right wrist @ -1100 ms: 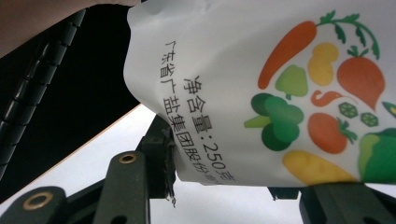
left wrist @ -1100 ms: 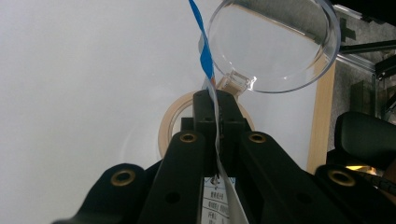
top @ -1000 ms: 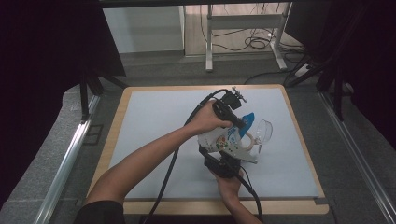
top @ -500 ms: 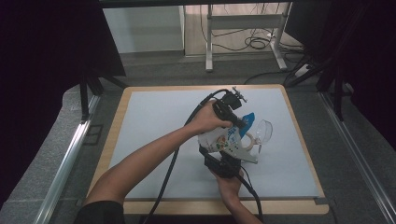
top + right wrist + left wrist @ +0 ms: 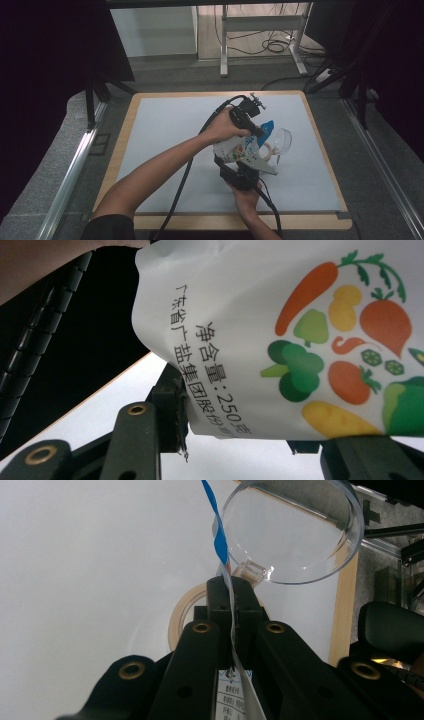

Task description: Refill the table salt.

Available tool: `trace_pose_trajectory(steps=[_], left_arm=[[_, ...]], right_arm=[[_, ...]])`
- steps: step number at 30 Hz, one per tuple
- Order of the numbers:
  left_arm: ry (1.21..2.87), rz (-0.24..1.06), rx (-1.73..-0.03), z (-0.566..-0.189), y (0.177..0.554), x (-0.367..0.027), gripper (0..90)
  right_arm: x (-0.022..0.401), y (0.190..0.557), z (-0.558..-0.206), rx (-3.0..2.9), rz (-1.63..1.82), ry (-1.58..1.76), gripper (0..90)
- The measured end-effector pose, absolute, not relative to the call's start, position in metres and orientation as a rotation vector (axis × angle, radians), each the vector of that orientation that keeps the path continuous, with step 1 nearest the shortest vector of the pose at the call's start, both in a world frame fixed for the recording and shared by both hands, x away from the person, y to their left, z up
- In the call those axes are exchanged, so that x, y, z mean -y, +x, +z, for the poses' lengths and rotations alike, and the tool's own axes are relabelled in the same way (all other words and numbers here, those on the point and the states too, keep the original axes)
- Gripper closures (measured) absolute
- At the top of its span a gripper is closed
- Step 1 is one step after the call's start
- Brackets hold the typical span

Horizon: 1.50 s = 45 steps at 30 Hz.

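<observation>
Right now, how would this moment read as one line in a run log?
left gripper: shut on bag top | right gripper: holding bag bottom | clear lid, tape roll: on table, beyond bag

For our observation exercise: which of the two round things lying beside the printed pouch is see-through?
The clear plastic dish with a small tab; the table shows through it. The beige tape ring is opaque.

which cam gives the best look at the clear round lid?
Left gripper view: the clear lid sits large just past the tongs, with its whole rim and hinge tab in sight. The high view shows it small, partly behind the printed bag.
</observation>
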<state>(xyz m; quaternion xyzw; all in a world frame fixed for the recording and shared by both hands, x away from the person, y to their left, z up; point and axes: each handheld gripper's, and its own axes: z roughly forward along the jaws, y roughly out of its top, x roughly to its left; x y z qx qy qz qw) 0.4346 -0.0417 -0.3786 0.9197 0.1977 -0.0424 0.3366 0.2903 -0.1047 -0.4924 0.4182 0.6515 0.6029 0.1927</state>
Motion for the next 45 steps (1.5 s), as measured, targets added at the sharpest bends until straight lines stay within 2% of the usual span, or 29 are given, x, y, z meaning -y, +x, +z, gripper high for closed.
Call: trace_pose_trajectory(steps=[45], left_arm=[[2.411, -0.114, -0.516, -0.382, 0.4379, 0.0452, 89.8]], right_arm=[[0.104, 0.2925, -0.4934, -1.814, 1.694, 1.194, 53.0]])
